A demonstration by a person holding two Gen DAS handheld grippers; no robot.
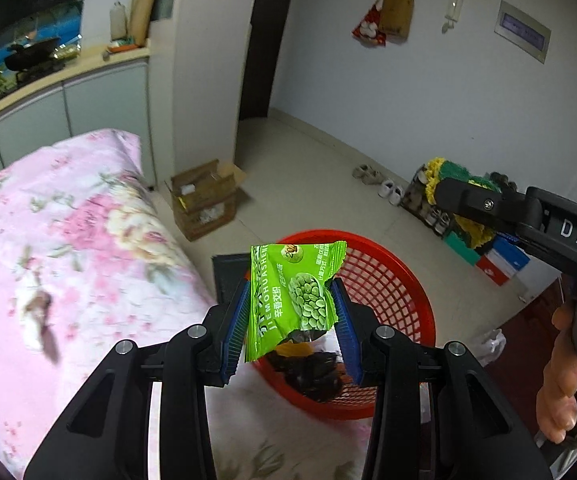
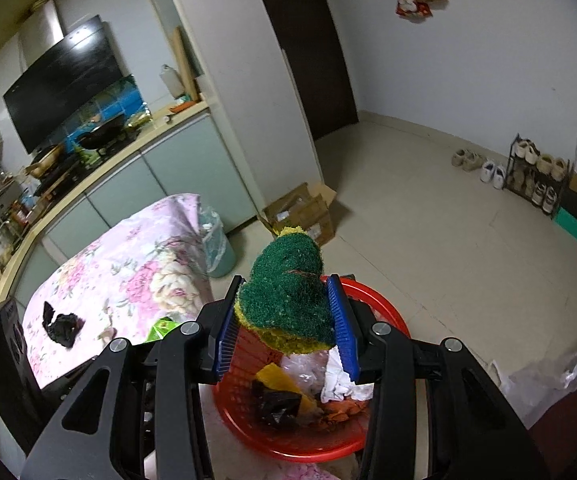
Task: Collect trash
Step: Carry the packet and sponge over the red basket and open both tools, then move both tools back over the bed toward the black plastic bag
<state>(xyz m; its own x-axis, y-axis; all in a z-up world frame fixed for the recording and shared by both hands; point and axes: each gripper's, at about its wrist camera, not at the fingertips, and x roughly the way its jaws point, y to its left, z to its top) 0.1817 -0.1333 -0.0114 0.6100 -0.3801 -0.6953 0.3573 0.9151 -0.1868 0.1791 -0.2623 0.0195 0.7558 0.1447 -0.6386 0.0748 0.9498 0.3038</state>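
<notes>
Left gripper (image 1: 292, 320) held a wrapper (image 1: 294, 296), right gripper (image 2: 286, 320) a sponge (image 2: 288, 300), above the part-filled basket (image 2: 388, 312); scraps (image 2: 62, 326) remained mid-table.

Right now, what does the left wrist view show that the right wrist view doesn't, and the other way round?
Left wrist only: the left gripper shut on the green snack wrapper above the basket, and a hand on the other tool.

Right wrist only: the right gripper shut on the scouring sponge, white crumpled paper in the basket, and a lined bin beside the bed.

Both: the red basket, the floral bedcover, the cardboard box.
</notes>
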